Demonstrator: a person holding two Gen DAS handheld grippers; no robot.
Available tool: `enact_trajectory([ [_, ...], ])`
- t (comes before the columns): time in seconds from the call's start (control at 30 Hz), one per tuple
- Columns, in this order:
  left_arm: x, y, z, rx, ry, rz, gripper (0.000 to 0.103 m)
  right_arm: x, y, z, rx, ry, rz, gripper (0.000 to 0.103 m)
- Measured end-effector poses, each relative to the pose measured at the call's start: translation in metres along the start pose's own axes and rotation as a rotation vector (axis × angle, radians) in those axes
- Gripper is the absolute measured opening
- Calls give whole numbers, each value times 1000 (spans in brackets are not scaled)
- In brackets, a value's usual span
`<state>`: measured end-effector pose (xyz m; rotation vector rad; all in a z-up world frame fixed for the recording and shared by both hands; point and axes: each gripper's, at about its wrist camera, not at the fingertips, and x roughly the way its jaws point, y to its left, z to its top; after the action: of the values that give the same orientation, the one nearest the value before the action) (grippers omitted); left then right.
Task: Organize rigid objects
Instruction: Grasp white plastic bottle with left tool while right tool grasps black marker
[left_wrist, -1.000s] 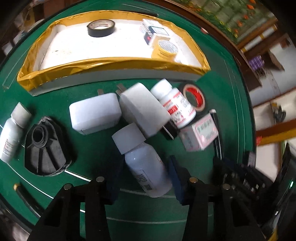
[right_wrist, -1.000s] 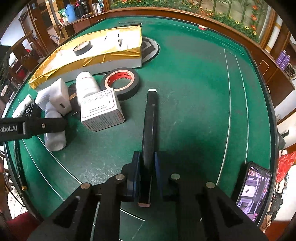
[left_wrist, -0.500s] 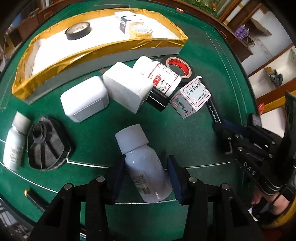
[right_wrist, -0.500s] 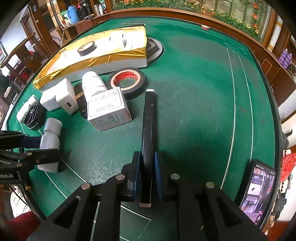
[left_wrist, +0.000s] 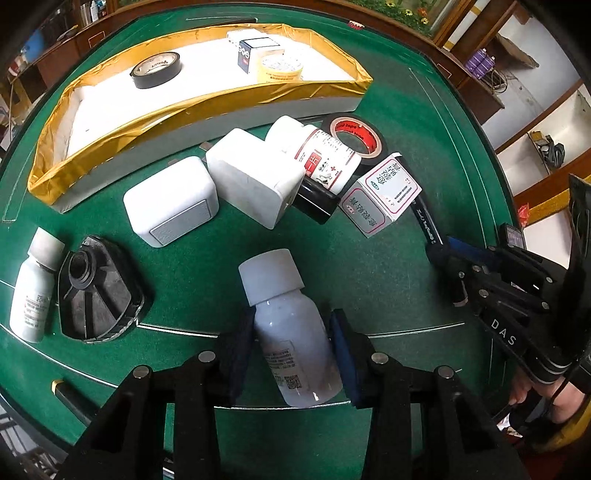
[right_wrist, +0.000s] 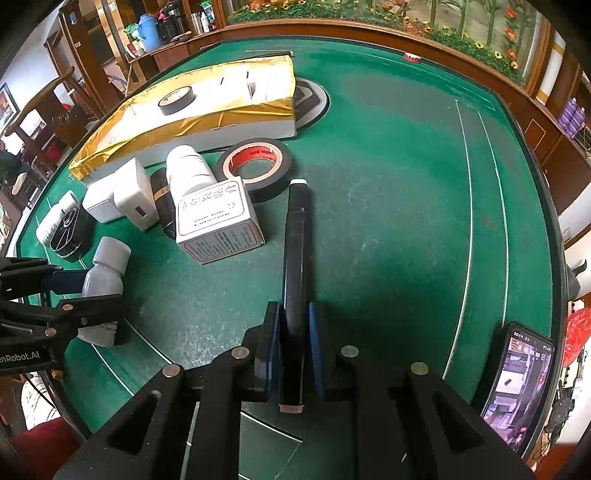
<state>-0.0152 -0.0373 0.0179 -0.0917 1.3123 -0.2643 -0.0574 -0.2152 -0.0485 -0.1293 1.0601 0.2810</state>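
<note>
left gripper (left_wrist: 291, 350) jaws just closing around white bottle (left_wrist: 291, 328).

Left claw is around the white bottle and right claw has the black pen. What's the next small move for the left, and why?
Probably finish closing the left claw on the white bottle before lifting. Its jaws have just been closing, with the bottle lying between them; the left pad looks to be touching, but a sliver of gap shows at the right pad. The gold-lined tray behind already holds sorted items.
</note>
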Motion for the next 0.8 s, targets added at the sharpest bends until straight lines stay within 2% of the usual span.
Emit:
enact_trajectory([
  [0.47, -8, -2, -6, -18, -31, -18, 41, -1, 1, 2, 0, 16, -3, 14],
  [0.8, -19, 2, 0, -23, -50, -43, 40, -14, -4, 6, 21, -15, 0, 14],
])
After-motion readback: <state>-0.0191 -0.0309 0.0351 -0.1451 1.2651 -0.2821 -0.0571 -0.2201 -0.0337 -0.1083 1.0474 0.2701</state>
